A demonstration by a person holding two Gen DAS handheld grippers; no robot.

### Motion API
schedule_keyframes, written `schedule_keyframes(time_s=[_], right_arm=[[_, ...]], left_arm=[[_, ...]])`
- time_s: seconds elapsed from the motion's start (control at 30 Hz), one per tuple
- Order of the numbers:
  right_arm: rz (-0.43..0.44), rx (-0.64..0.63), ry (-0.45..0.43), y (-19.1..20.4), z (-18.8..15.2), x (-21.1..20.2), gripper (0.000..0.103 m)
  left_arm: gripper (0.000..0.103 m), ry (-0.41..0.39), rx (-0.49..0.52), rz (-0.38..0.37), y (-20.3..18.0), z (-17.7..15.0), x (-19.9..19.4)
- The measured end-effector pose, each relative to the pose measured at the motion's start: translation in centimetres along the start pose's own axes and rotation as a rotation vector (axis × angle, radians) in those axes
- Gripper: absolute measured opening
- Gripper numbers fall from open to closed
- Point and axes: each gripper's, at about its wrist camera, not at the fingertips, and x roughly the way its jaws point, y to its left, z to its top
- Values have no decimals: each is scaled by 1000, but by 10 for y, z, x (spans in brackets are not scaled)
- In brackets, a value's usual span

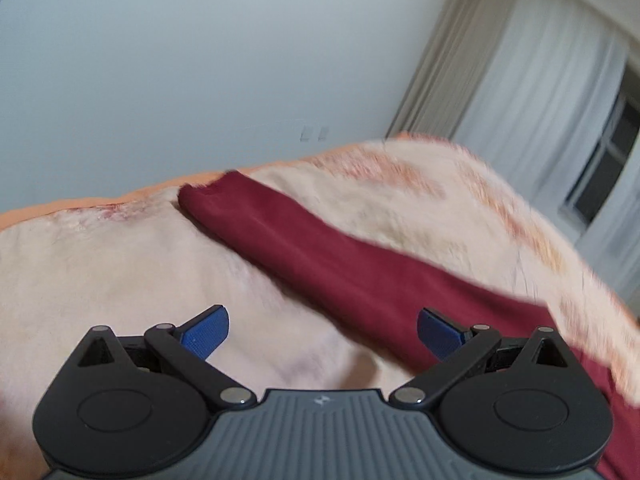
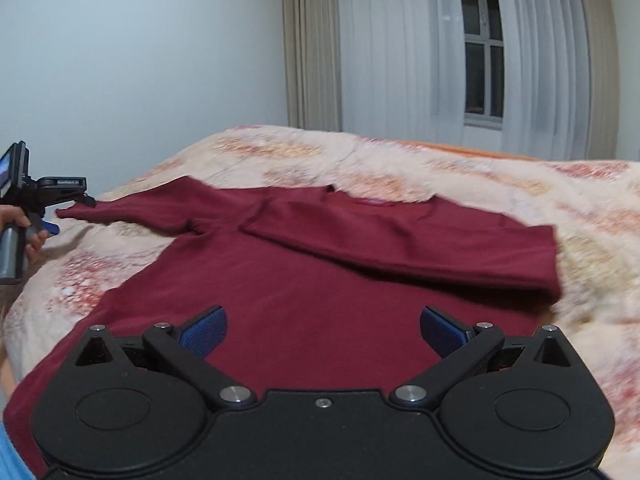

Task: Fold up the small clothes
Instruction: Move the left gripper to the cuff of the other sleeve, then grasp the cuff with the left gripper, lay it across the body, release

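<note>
Both pairs of jaws stand wide apart and hold nothing. The right gripper hovers low over the lower part of a dark red shirt, which lies flat on the bed, on a cream blanket with orange and red patches. The collar points away from this gripper, toward the window, so the long axis of the shirt runs from the jaws straight ahead. One sleeve is already folded across the chest. The other sleeve is not yet folded and stretches out flat to the left.

The left gripper is seen from the right wrist at the far left, in a hand, just beside the tip of that flat sleeve. In its own view the sleeve runs diagonally, from the upper left down to the right jaw, and the blanket fills the space between the jaws.

I judge that the left gripper is the nearer one for the coming fold: the sleeve lies ahead of it and slightly to its right, so it must shift that way before it closes on the cuff.
</note>
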Motion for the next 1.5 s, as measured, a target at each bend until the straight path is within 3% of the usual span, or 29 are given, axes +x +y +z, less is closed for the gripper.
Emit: schedule_keyframes(time_s=[0.13, 0.2, 0.3, 0.37, 0.57, 0.67, 0.8, 1.07, 1.27, 1.5], right_arm=[[11, 22, 39, 10, -8, 16, 103], [16, 27, 56, 13, -12, 21, 103], [12, 20, 69, 15, -16, 24, 103], [16, 24, 68, 13, -17, 24, 103], [37, 67, 60, 5, -20, 23, 103], [46, 86, 52, 2, -20, 22, 103], [63, 110, 38, -2, -21, 21, 103], [68, 158, -3, -13, -22, 9, 103], [32, 167, -38, -26, -21, -7, 103], [-29, 201, -50, -50, -30, -27, 103]], left_arm=[[102, -51, -87, -4, 13, 8, 10], [94, -79, -137, 28, 15, 8, 14], [73, -95, -169, 107, 17, 8, 20], [48, -105, -178, 153, 18, 8, 24], [7, -114, -251, 132, 26, 14, 33], [4, -148, -253, 102, 21, 22, 30], [4, -222, -182, 49, -5, 39, 15], [4, -372, 153, -173, -116, 45, -36], [4, -416, 420, -380, -215, -2, -68], [4, -335, 659, -546, -301, -94, -69]])
